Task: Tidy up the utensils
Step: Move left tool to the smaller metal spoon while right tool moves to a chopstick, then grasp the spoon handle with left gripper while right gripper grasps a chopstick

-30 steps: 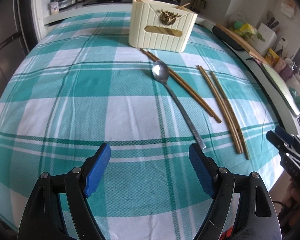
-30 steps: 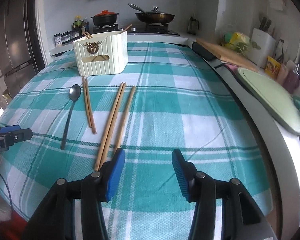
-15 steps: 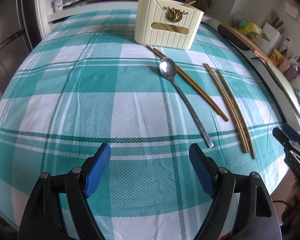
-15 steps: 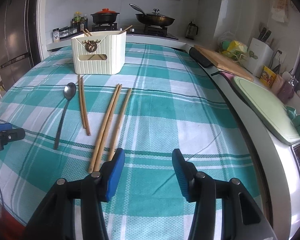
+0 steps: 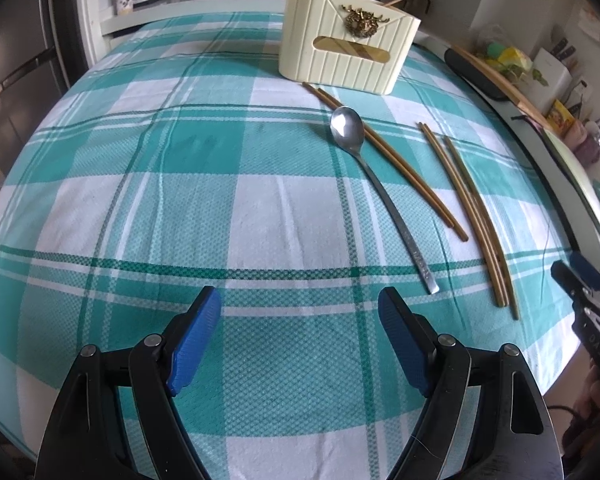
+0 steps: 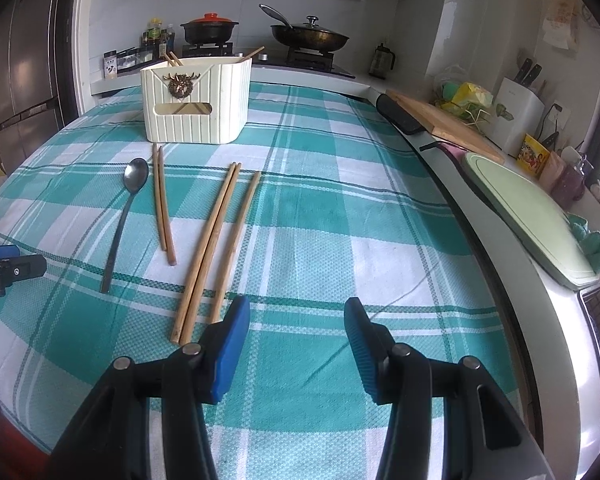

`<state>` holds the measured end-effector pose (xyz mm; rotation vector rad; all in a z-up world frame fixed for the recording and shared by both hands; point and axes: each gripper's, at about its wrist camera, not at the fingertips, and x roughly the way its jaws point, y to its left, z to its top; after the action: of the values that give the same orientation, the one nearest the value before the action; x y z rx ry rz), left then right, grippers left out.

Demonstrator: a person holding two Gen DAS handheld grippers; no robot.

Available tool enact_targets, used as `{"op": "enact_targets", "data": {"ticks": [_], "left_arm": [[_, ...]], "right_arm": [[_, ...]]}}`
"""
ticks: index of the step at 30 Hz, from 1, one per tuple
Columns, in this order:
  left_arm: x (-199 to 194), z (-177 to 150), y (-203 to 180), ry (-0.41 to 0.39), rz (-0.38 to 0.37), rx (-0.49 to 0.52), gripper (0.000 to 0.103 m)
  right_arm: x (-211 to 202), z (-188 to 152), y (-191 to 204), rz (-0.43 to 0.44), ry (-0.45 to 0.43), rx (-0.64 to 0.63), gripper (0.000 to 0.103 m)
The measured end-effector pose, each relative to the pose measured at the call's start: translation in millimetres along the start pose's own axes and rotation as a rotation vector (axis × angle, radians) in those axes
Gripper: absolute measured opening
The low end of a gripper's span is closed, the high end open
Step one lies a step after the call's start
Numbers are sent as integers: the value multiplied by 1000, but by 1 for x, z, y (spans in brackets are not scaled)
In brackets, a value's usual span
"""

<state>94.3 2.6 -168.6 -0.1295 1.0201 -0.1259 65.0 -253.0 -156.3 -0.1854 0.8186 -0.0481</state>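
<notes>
Worktop [image 5: 140, 208], checked cloth. Cream holder [image 5: 346, 54], upper centre. We log left tongs [image 5: 300, 344] spread wide, empty; right tongs [image 6: 296, 346] half spread, empty. Chopsticks [image 6: 204, 252] and spoon [image 5: 380, 196] lie loose, centre-right.

A cream ribbed utensil holder [image 6: 196, 100] stands upright at the far side of a tabletop [image 6: 340, 220] covered in teal and white plaid; it bears a brass ornament, a slot in its front, and chopstick tips poking from its top. Just in front of it lie a metal spoon [image 6: 124, 216], bowl toward the holder, a short darker pair of chopsticks [image 6: 163, 204] beside it, then three longer pale chopsticks [image 6: 216, 244], two touching and one slightly apart, all flat and roughly parallel.
</notes>
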Motion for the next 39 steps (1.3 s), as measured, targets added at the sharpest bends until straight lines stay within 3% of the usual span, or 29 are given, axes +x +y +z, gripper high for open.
{"op": "enact_targets", "data": {"ticks": [10, 16, 20, 24, 30, 34, 39], "left_arm": [[26, 49, -25, -37, -44, -18, 83], [64, 71, -43, -35, 39, -8, 83], [76, 71, -55, -46, 140, 74, 83], [75, 69, -52, -59, 146, 86, 84], [73, 69, -37, -58, 145, 73, 84], [71, 67, -31, -57, 141, 75, 84], [67, 65, -24, -58, 132, 71, 84]], "right_arm": [[2, 0, -2, 33, -8, 26, 50], [3, -3, -10, 35, 0, 48, 50], [5, -3, -16, 36, 3, 64, 50], [9, 2, -18, 47, 8, 64, 50], [32, 27, -12, 158, 31, 64, 50], [58, 43, 0, 237, 91, 61, 50], [79, 50, 15, 290, 152, 42, 37]]}}
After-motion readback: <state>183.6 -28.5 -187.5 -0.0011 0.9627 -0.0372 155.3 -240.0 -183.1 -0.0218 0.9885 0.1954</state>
